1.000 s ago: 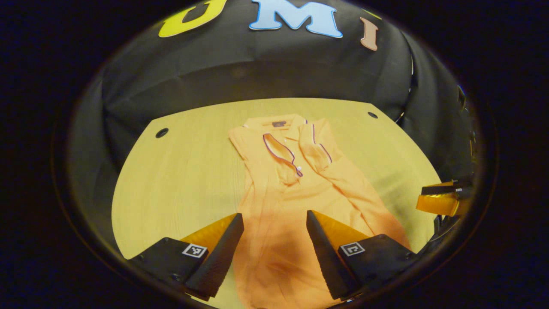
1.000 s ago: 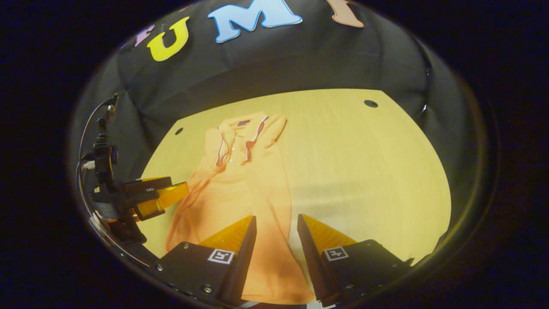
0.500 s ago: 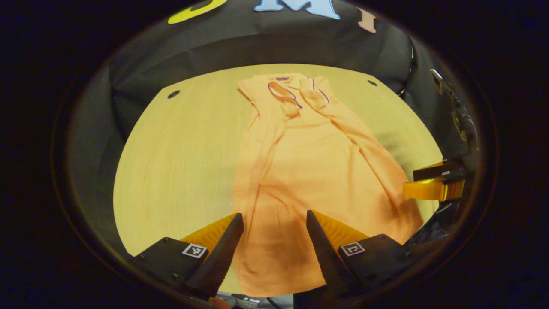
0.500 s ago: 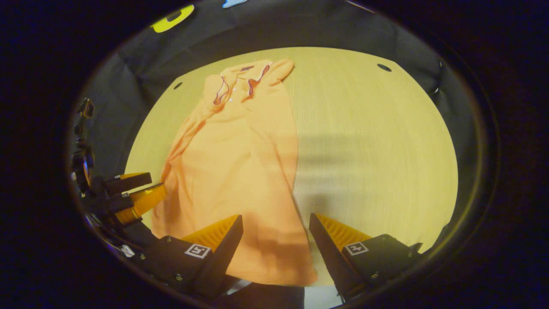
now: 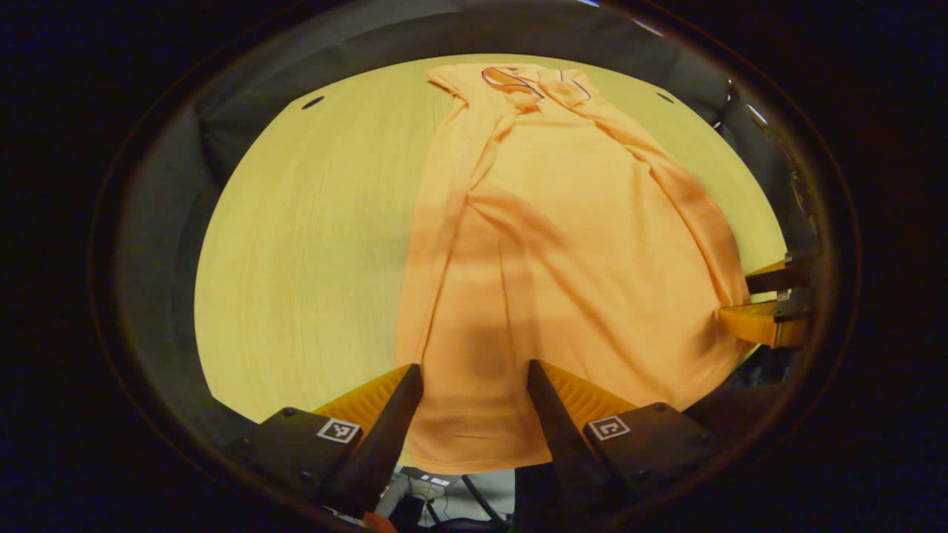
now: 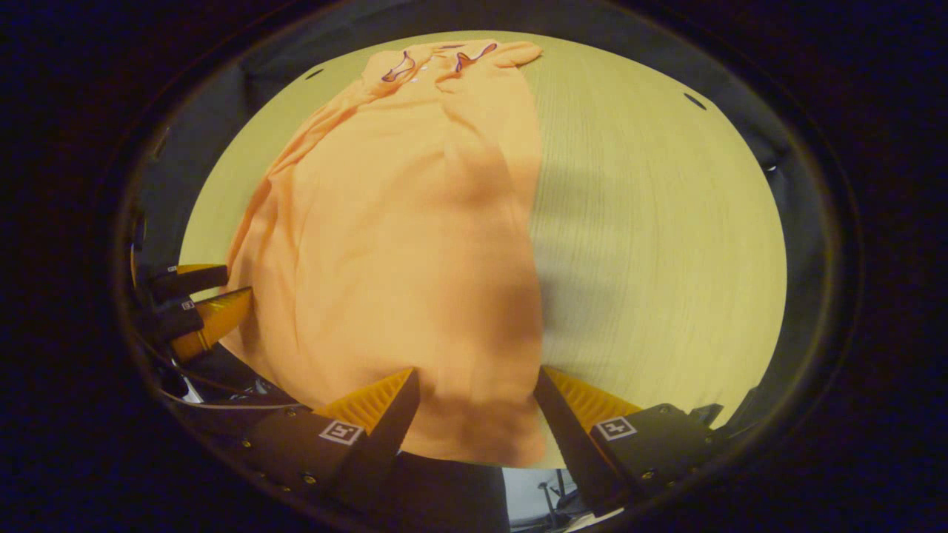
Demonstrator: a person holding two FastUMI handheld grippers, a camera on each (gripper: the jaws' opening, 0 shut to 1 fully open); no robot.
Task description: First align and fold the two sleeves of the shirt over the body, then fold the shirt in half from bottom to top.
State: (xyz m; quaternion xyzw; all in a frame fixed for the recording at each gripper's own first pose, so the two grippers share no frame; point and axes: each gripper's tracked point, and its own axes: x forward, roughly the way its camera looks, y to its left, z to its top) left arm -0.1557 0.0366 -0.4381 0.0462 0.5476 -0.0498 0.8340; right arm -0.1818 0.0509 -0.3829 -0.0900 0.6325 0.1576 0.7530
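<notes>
One orange shirt [image 5: 563, 244] lies flat on the wooden surface [image 5: 311, 244], collar at the far side and bottom hem at the near edge. Both sleeves seem already folded over the body, so I judge the next step is the bottom-to-top fold. This explains why the two claws are at the hem, one near each bottom corner. The left claw [image 5: 470, 392] is open, its fingers apart over the hem without pressing it. The right claw [image 6: 474, 396] is also open above its corner. There are two claws, one shirt, and two small holes visible in the surface.
</notes>
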